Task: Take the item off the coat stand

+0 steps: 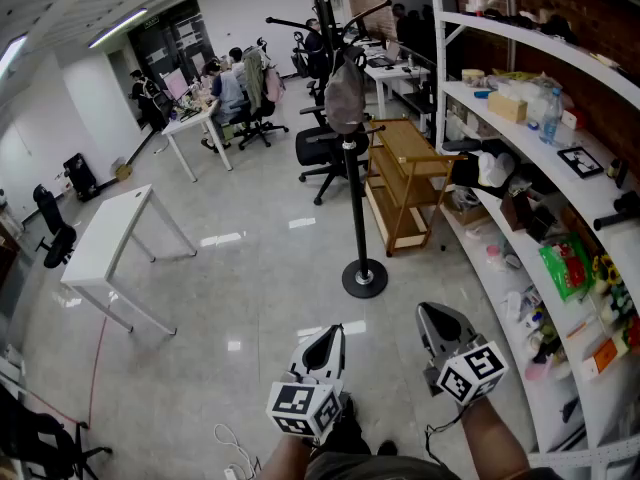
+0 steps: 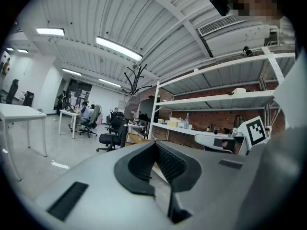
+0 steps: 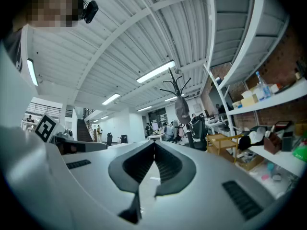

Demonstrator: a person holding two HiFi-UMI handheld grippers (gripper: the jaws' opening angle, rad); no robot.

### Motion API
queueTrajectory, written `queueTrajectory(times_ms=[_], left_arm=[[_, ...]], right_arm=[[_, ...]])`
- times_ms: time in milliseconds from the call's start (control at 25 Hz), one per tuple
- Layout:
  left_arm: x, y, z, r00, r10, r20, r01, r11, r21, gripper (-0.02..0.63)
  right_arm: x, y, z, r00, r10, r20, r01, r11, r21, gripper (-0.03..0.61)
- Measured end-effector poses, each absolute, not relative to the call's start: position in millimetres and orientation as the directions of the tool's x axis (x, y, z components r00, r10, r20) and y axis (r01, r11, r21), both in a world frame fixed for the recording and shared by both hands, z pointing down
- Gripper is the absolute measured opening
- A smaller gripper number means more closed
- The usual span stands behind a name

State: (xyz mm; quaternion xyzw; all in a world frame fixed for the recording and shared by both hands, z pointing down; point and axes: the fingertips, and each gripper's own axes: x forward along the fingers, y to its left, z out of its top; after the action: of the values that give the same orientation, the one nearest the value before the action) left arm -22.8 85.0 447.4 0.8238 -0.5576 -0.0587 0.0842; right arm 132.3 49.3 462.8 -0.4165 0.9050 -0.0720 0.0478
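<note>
Grey cap [image 1: 345,96] hangs high on the stand [image 1: 358,198], well ahead of both grippers and between neither's jaws. Left gripper [image 1: 325,340] and right gripper [image 1: 438,326] are both clenched, tips together, nothing held, aimed level toward the stand.

Coat stand [image 1: 358,198] was black; the item [image 1: 345,96] on it dull grey. Left claw [image 1: 325,340] and right claw [image 1: 440,323] were pale grey with black pads, marker cubes [image 1: 300,406] black-and-white squares. Floor [image 1: 250,298] glossy light grey. Bench [image 1: 100,243] white. Trolley [image 1: 400,148] tan wood. Wall [image 1: 590,18] red-brown brick.
</note>
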Motion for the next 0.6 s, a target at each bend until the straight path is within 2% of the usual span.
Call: queueTrajectory(times_ms=[600], left_arm=[[-49.5, -52.6, 437.7, 0.444, -0.895, -0.047, -0.87, -0.443, 0.215, 0.007]], right_arm=[[110.4, -76.6, 446.9, -0.581, -0.814, -0.022, -0.805, 0.578, -0.135, 0.008]])
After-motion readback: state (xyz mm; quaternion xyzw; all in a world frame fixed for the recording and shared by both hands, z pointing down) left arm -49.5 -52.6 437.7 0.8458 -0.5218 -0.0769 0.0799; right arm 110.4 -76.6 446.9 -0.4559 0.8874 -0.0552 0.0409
